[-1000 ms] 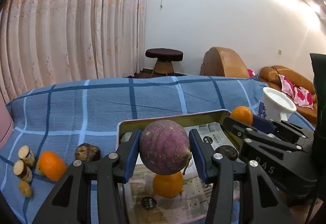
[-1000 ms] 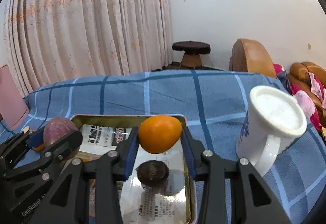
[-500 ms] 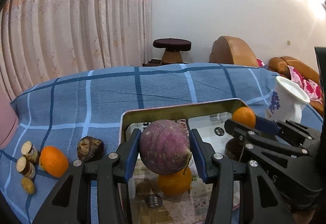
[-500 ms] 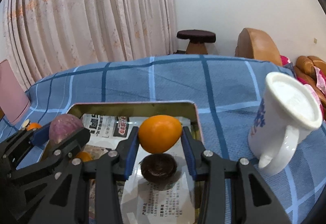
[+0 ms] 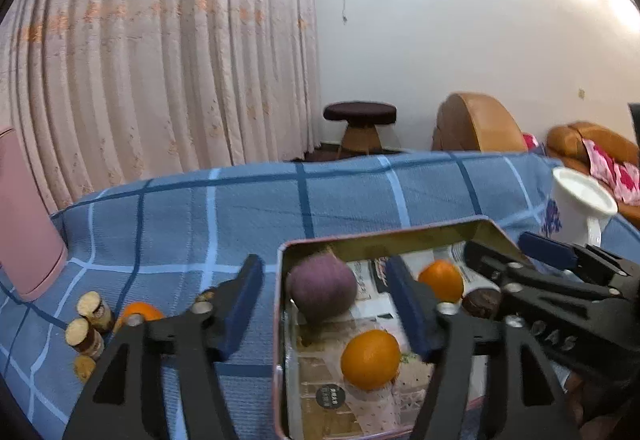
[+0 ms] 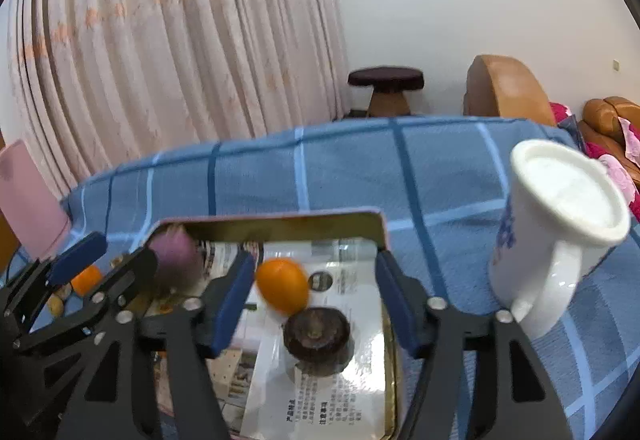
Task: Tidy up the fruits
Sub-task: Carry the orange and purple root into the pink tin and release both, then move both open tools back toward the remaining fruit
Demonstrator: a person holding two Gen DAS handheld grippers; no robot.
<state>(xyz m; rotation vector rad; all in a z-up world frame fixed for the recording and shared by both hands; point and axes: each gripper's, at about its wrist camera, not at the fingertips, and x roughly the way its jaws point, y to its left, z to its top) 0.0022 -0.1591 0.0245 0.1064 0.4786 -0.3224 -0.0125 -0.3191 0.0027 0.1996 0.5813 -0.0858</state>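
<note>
A metal tray [image 5: 384, 238] [image 6: 280, 220] lined with printed paper sits on the blue checked cloth. A purple round fruit [image 5: 322, 290] [image 6: 176, 252] lies in its far left corner. An orange [image 5: 370, 358] lies in the tray's middle. A second orange [image 5: 440, 280] [image 6: 282, 290] sits beside a dark brown fruit [image 6: 316, 332] [image 5: 480, 302]. My left gripper [image 5: 328, 304] is open and empty over the tray's left edge. My right gripper [image 6: 314, 300] is open and empty over the tray, the orange between its fingers.
A white mug [image 6: 556, 232] [image 5: 580, 208] stands right of the tray. Left of the tray lie another orange [image 5: 138, 314], short cut cane pieces [image 5: 90, 324] and a pink container [image 5: 24, 224]. Curtains, a stool and sofas stand beyond the table.
Both grippers have opened. The purple fruit dropped from my left gripper into the tray's far left corner. The orange dropped from my right gripper beside the dark brown fruit.
</note>
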